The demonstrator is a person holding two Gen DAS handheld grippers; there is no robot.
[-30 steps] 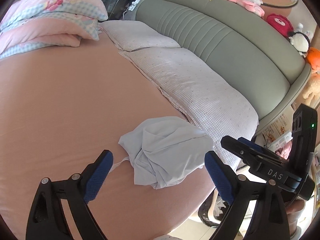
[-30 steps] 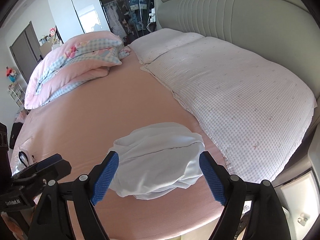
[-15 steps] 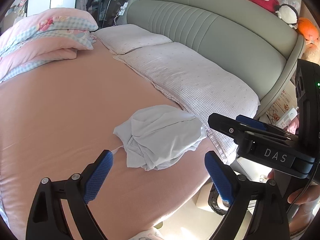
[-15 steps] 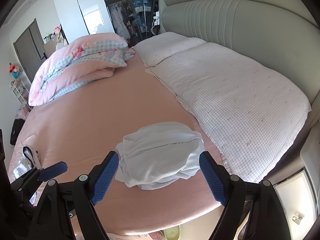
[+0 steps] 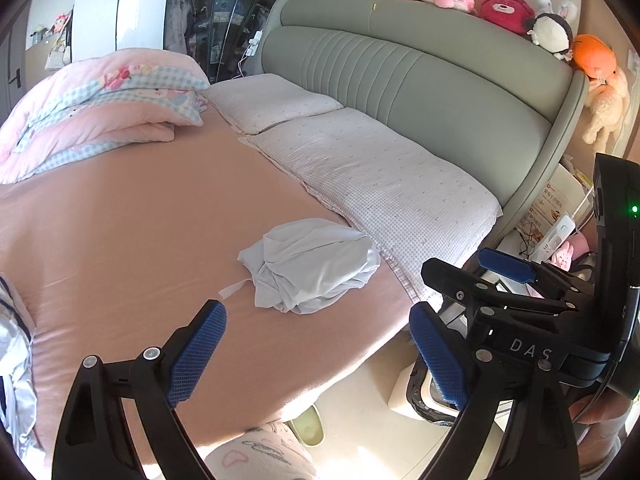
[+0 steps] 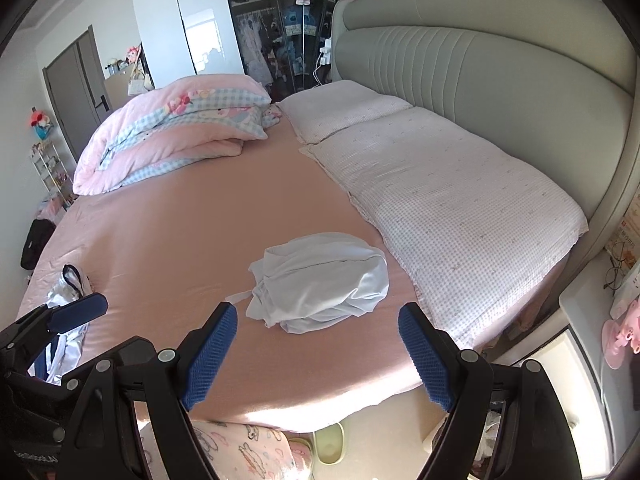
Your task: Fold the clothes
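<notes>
1. A pale blue-white garment of thin, soft cloth [image 5: 310,266] lies in a loosely folded bundle on the salmon-pink bed sheet [image 5: 120,232], near the bed's front edge and just beside the long white-and-lilac checked cushion [image 5: 384,184].
2. The left gripper [image 5: 316,354] hangs above the bed edge with its blue-padded fingers [image 5: 196,350] wide apart and nothing between them; the bundle is well clear of the pads.
3. The right gripper [image 6: 318,354] is likewise spread wide and empty, the bundle framed beyond its pads [image 6: 210,350].
4. The cloth looks light and limp, so it would likely sag and slide out of shape if lifted by one point.
5. A narrow white tape or tie [image 5: 234,290] trails from the bundle's left side; judged too flimsy to pull on.
6. Better holds are probably the doubled edge at the left end and the rounded right end, one gripper at each.
7. A second heap of white and dark clothing [image 6: 66,312] lies at the sheet's left edge.
</notes>
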